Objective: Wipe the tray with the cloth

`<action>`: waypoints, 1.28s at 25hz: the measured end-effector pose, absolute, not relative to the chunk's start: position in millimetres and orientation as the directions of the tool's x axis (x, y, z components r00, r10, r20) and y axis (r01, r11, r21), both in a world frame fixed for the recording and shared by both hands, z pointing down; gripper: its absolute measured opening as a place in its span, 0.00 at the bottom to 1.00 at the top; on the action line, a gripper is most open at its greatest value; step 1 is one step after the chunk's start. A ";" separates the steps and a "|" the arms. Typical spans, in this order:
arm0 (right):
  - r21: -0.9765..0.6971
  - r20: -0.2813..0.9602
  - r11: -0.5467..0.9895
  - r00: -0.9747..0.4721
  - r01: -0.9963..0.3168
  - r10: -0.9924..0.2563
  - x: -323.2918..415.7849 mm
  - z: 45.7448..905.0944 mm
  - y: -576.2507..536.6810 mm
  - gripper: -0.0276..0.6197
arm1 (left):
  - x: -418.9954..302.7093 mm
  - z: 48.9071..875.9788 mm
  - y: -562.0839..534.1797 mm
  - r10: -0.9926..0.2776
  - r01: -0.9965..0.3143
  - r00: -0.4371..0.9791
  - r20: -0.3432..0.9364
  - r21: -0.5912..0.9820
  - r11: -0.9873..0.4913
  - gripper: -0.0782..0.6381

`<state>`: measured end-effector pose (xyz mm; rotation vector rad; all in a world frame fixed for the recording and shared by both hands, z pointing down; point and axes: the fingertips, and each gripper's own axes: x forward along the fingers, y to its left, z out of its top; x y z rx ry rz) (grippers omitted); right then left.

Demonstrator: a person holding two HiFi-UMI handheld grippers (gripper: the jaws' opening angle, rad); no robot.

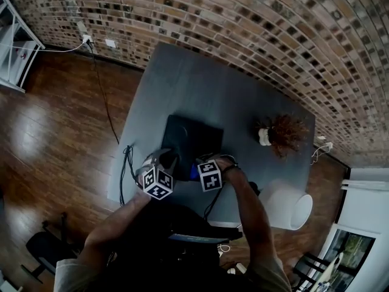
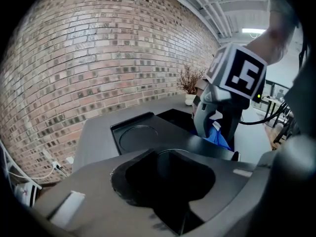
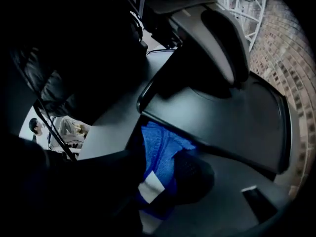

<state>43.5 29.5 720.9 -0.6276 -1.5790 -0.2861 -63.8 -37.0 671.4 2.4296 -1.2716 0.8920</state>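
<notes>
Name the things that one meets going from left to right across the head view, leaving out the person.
white shelf → black tray → dried plant

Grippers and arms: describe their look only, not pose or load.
Left gripper and right gripper have grey bodies, each topped by a cube of black-and-white square markers. Black cables trail off. Short greyish sleeves; dark wristband.

Blue cloth (image 3: 159,152); black tray (image 1: 189,134); grey table (image 1: 200,84); mottled red-brown brick wall (image 1: 243,17); glossy brown wood floor (image 1: 48,132).
</notes>
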 end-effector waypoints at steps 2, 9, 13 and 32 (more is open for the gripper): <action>-0.102 0.989 0.901 -0.055 0.421 0.138 43.5 719.5 -11.2 0.29 | -63.0 670.8 -37.2 -0.653 -0.810 0.430 0.624 -0.053 -0.585 0.23; -0.135 0.989 0.857 0.019 0.498 0.145 42.4 725.6 23.3 0.29 | -63.3 672.5 -36.6 -0.651 -0.809 0.425 0.628 -0.058 -0.585 0.23; -0.170 0.985 0.807 0.117 0.566 0.125 53.0 722.6 33.2 0.26 | -54.3 659.2 -36.4 -0.647 -0.768 0.438 0.624 -0.115 -0.630 0.24; 0.284 0.950 0.958 0.124 0.037 -0.286 42.1 725.0 -114.8 0.25 | 4.5 670.1 -29.1 -0.472 -0.599 0.571 0.672 -0.052 -0.799 0.18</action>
